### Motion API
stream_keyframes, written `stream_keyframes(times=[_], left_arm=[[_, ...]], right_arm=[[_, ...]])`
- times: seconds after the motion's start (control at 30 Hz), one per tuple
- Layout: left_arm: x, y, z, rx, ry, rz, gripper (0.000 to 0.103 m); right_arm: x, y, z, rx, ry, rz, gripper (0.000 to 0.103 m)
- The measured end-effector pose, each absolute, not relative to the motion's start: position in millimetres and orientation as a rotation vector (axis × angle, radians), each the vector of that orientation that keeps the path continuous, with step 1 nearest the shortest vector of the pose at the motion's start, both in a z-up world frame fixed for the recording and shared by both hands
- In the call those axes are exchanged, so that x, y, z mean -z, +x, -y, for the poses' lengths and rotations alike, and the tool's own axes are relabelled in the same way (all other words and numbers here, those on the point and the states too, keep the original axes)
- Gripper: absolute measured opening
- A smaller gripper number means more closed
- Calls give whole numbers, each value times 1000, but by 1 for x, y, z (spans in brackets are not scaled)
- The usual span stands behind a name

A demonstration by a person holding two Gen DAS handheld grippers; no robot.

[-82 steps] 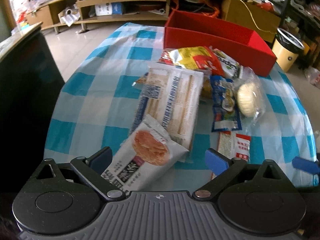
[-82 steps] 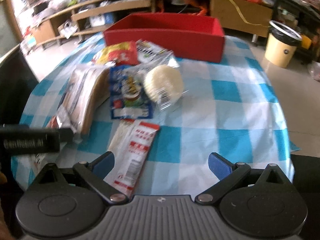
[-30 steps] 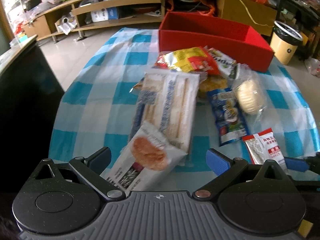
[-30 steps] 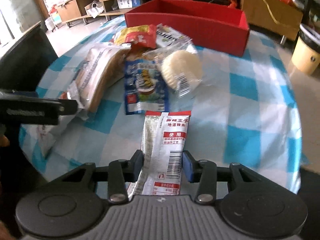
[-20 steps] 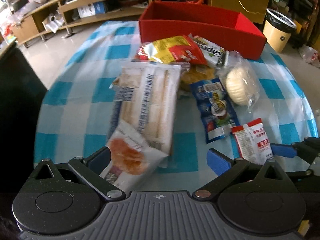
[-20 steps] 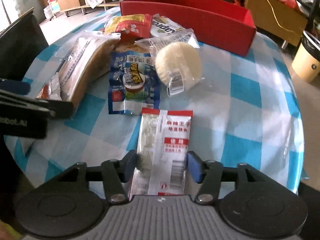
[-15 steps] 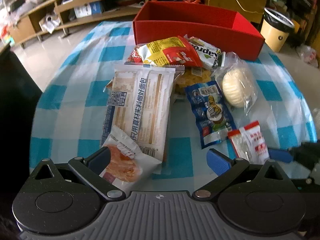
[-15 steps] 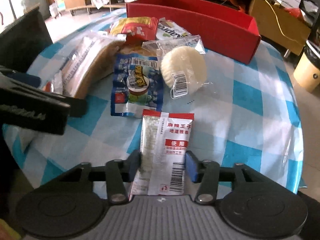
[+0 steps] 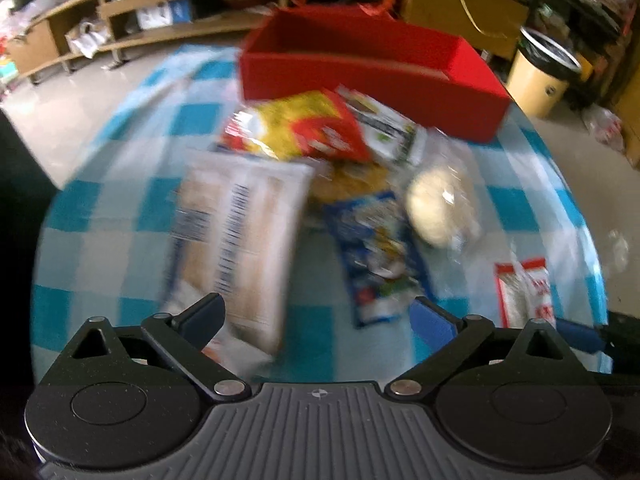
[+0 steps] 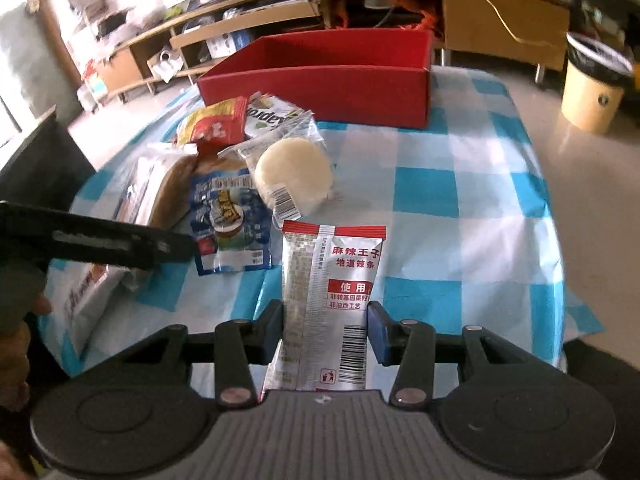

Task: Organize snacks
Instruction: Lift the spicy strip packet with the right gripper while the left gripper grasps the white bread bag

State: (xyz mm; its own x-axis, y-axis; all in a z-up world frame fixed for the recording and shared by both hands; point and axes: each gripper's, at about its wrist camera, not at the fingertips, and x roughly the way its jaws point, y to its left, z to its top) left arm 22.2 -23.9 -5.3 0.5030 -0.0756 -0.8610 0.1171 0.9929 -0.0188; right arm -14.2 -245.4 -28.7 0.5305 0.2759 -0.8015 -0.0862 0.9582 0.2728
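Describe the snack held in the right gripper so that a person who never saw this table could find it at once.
On the blue-and-white checked tablecloth, in front of the red box, a heap of snacks lies. Nearest the camera, the right gripper is shut on the silver sachet. Only this sachet has a red top band, red Chinese print and a barcode.

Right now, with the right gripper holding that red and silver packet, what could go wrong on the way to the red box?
The right gripper pinches the spicy strip packet only near its lower end, so the limp top could sag or slip out. The path to the red box crosses the wrapped round cake, which could snag.
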Motion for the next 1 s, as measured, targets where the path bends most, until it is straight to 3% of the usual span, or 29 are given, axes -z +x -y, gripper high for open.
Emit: stream_keyframes(times=[0.4,0.57,1.0], left_arm=[[26,78,1,56,108,-1045,101],[43,92,-13,96,18,-1104,84],[10,84,-3,151,-3,-995,78]], right_arm=[[32,-2,230,-275,235,-999,41],[34,4,222,-282,234,-1017,41],[-1,11,213,-277,203,-932,41]])
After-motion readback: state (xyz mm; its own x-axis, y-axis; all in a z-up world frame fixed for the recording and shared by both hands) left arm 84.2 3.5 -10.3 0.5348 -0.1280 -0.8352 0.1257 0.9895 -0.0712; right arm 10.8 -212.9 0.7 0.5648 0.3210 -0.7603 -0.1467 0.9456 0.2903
